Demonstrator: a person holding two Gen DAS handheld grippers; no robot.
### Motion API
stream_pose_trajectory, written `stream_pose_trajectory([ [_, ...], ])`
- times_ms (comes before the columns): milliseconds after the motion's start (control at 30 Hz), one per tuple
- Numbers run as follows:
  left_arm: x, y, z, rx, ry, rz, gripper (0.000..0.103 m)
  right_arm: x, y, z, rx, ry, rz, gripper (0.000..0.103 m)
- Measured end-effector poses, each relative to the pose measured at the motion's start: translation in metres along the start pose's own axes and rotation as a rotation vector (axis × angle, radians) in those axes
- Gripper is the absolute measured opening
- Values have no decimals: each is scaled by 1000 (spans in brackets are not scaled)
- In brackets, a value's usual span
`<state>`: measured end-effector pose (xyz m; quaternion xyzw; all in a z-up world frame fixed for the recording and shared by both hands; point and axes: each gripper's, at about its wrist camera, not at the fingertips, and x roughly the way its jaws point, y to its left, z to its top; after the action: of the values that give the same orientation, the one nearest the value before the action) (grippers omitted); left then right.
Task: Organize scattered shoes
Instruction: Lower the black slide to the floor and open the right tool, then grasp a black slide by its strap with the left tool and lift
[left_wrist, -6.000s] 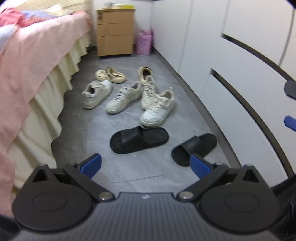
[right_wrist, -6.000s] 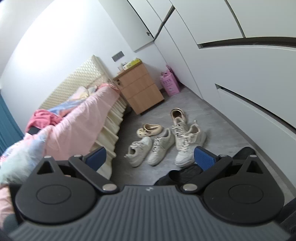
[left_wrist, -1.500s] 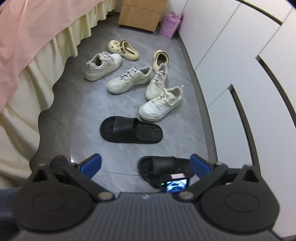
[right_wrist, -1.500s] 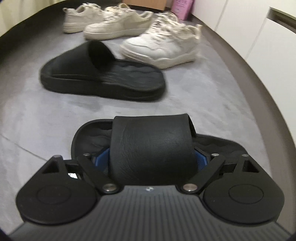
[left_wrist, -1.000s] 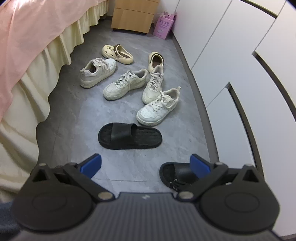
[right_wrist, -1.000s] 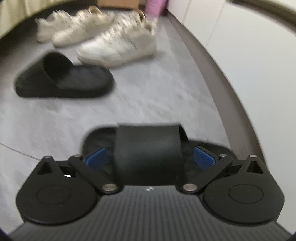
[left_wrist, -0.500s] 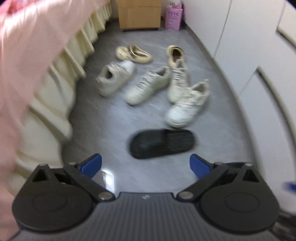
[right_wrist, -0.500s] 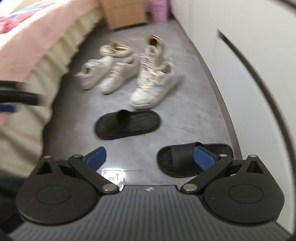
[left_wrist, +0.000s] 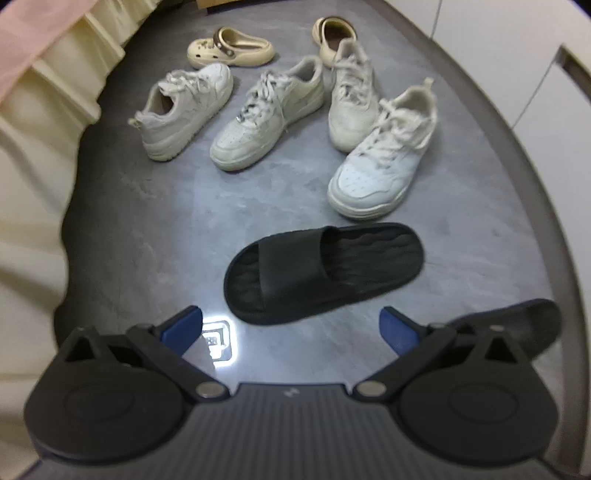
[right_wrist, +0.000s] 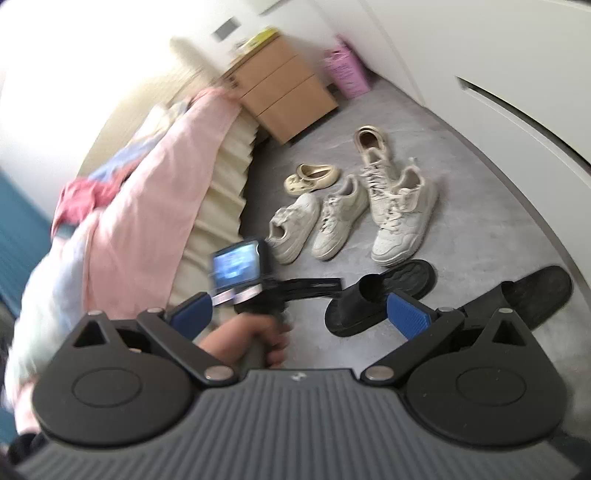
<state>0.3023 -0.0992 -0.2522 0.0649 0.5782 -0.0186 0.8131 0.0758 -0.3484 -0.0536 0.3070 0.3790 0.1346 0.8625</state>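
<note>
A black slide (left_wrist: 325, 269) lies on the grey floor just ahead of my open, empty left gripper (left_wrist: 291, 326). The second black slide (left_wrist: 524, 325) lies by the wardrobe base, behind my right finger. Several white sneakers (left_wrist: 255, 118) and two cream clogs (left_wrist: 231, 48) lie scattered beyond. My right gripper (right_wrist: 299, 314) is open and empty, raised high; in its view both slides (right_wrist: 373, 299) (right_wrist: 532, 295) and the sneakers (right_wrist: 402, 214) show. The left hand-held gripper body (right_wrist: 258, 280) shows there too, held in a hand.
A bed with a pink cover (right_wrist: 147, 206) and cream skirt (left_wrist: 33, 122) runs along the left. White wardrobe doors (left_wrist: 517, 55) line the right. A wooden nightstand (right_wrist: 284, 92) and a pink bag (right_wrist: 347, 70) stand at the far end.
My right gripper let go of the second slide beside the wardrobe and rose high. My left gripper dropped and moved closer to the first black slide.
</note>
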Motion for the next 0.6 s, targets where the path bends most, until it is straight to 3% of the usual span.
stream_pose_trajectory([
  [133,51,11,10,-44,29,4,102,8,-5,-3,31,81,21,103],
  [433,121,19,40,-164,89,-33,102,22,-10,-15,172,155,25,103],
  [533,146,18,45,-183,123,-16,103,27,-9,-18,174,165,23,103],
  [600,156,19,45,-198,126,-43,103,29,-10,-20,179,179,20,103],
])
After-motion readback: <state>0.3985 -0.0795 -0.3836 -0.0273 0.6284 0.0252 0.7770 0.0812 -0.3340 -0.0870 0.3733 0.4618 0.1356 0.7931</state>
